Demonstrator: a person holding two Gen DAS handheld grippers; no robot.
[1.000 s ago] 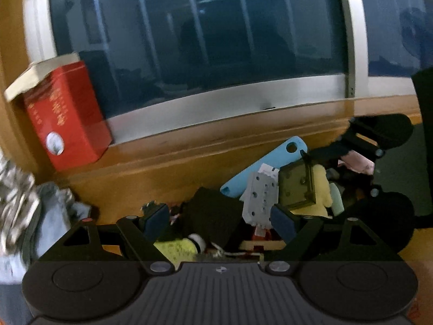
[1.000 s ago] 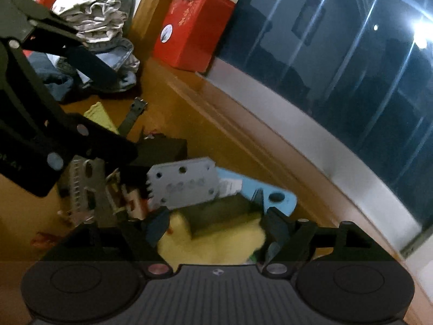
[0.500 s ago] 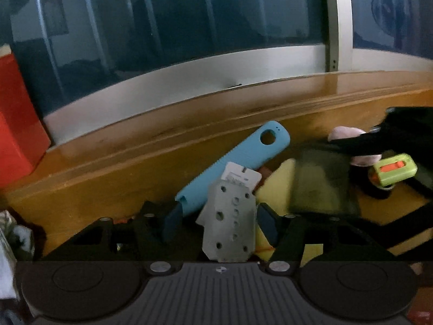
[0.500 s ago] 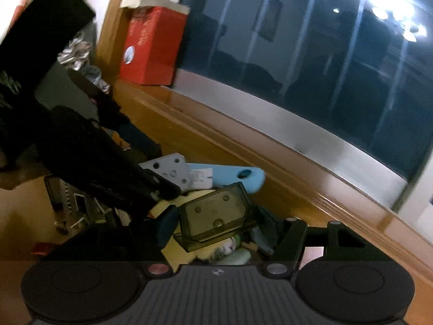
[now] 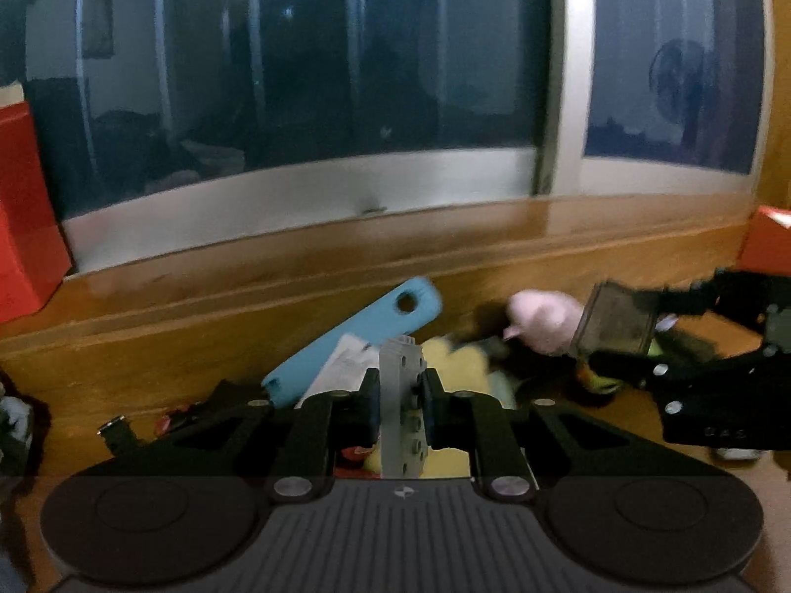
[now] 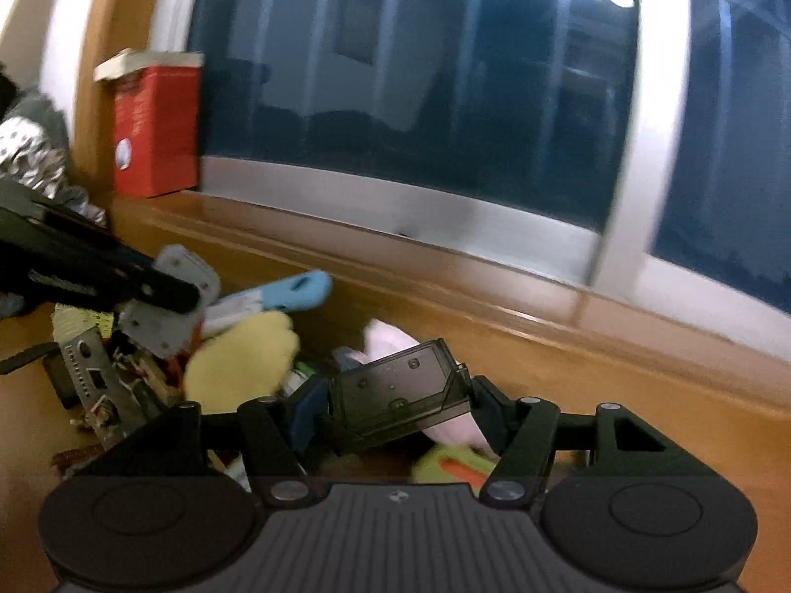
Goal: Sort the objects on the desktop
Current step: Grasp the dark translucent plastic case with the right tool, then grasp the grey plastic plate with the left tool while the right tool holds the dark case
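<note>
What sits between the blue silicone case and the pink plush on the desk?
In the right wrist view, a yellow plush lies between the blue case and the pink plush; the left wrist view agrees.

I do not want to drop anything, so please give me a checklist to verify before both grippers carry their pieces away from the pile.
1. Left gripper shut on the grey plate: ok.
2. Right gripper shut on the smoky box: ok.
3. Smoky box level in the jaws: not ok, tilted.
4. Grey plate clear of the blue case and yellow plush: cannot tell.
5. Grippers apart from each other: ok.
</note>
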